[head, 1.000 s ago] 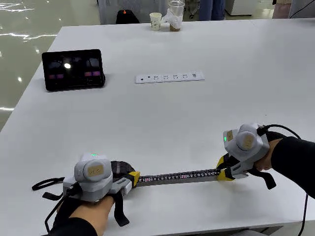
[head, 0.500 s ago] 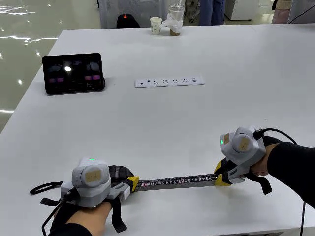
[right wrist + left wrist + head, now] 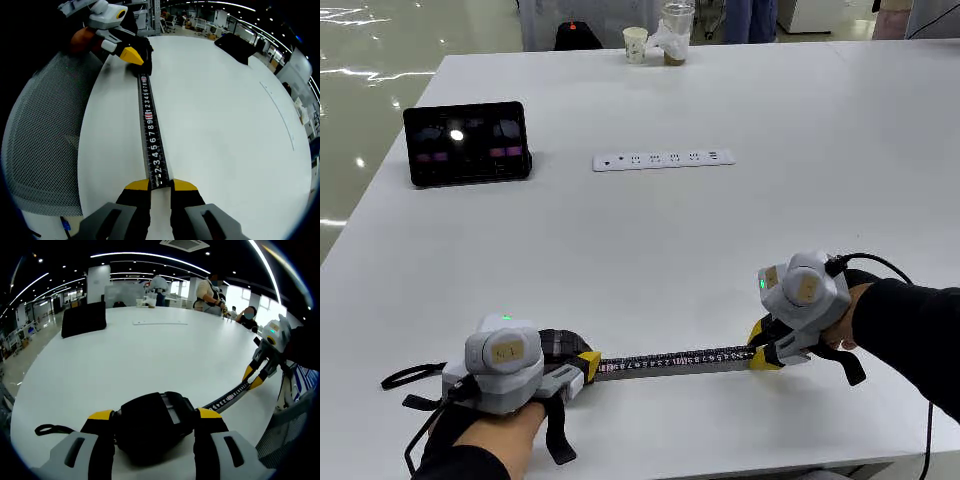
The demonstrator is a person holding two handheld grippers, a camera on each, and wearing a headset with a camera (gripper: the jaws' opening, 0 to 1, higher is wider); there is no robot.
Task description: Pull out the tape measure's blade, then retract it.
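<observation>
At a white workbench (image 3: 720, 230), a dark tablet (image 3: 467, 142) is lying at far left, its screen glowing faintly. Near the front edge, the left gripper (image 3: 582, 365) is clamping the black tape measure case (image 3: 560, 347) between its yellow-tipped jaws, with the case sitting on the tabletop. The blade (image 3: 675, 360) is stretching flat along the table to the right. There the right gripper (image 3: 760, 352) is pinching the blade's free end, its jaws closed on it. In the right gripper view, the blade's black numerals are running 2 through 9, then a red-marked 10, then starting again from 1 toward the case. Farther back, a white power strip (image 3: 663, 159) is lying mid-table. A paper cup (image 3: 636, 43) and a clear plastic cup (image 3: 675, 30) are standing at the far edge, the print on the paper cup being too small to read.
</observation>
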